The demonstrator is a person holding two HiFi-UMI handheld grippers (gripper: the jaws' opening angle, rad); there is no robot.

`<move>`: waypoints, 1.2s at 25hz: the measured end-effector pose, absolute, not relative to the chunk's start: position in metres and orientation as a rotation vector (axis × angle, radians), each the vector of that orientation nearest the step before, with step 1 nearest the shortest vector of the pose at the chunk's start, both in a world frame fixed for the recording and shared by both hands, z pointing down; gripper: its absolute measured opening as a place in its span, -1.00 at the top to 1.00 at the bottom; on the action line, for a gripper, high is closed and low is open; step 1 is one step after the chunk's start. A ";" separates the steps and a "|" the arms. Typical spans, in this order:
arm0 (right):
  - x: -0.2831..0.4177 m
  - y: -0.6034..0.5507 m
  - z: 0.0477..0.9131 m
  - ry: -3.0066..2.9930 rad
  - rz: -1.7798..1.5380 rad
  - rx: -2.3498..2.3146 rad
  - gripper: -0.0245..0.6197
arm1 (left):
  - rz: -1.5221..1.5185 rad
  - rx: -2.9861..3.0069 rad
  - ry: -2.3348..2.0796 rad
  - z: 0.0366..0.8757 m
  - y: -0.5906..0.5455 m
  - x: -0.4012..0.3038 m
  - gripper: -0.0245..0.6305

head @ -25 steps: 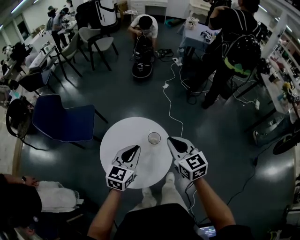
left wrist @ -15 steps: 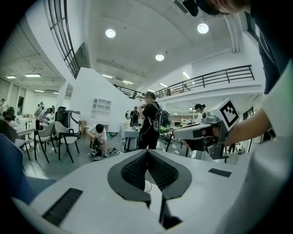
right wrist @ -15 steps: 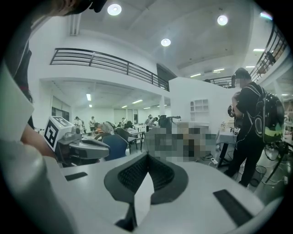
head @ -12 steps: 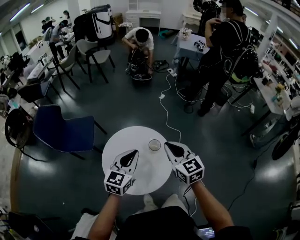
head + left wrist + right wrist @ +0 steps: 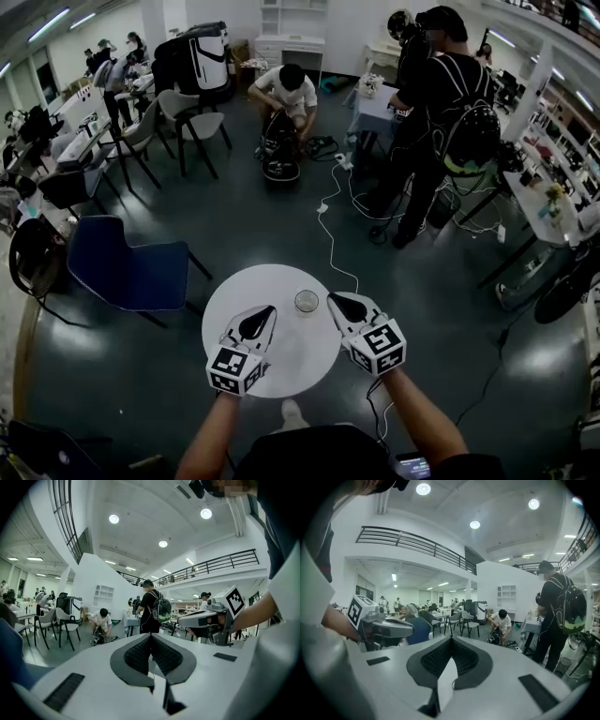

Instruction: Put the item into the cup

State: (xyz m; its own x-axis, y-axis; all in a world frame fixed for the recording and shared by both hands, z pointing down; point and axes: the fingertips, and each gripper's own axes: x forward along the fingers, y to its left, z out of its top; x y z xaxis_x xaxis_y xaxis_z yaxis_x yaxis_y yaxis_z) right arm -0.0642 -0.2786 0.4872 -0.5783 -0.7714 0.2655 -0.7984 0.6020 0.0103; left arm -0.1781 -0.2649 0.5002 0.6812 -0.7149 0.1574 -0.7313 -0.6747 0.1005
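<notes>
A clear glass cup [image 5: 307,301] stands upright near the middle of a round white table [image 5: 246,287]. No loose item shows on the table or in the cup. My left gripper [image 5: 270,309] hovers over the table just left of the cup, its jaws shut with nothing between them. To the cup's right, my right gripper [image 5: 331,297] also has its pads together and empty. In the left gripper view the jaws [image 5: 150,636] meet at the tip and the right gripper [image 5: 206,619] shows beyond. The right gripper view shows its jaws [image 5: 451,639] closed and the left gripper [image 5: 386,629] at left.
A blue chair [image 5: 127,272] stands left of the table. A white cable [image 5: 334,234] runs across the dark floor behind it. A person with a backpack [image 5: 441,122] stands at the back right, another crouches by a bag [image 5: 286,98], and desks line both sides.
The head view has tilted upward, so more of the room shows. Both grippers stay in nearly the same place beside the cup. The people in the background have shifted.
</notes>
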 end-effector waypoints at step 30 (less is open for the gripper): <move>0.008 -0.155 0.431 -2.736 0.087 1.287 0.88 | 0.097 2.802 -1.303 0.428 -0.138 -0.101 0.88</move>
State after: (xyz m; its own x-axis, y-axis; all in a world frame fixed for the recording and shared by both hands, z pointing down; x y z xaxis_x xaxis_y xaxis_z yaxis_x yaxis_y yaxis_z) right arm 0.0079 -0.1553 0.4314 -0.6320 -0.7640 0.1300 -0.7707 0.6372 -0.0023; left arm -0.1013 -0.1383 0.4282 0.6429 -0.7620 0.0782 -0.7651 -0.6436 0.0188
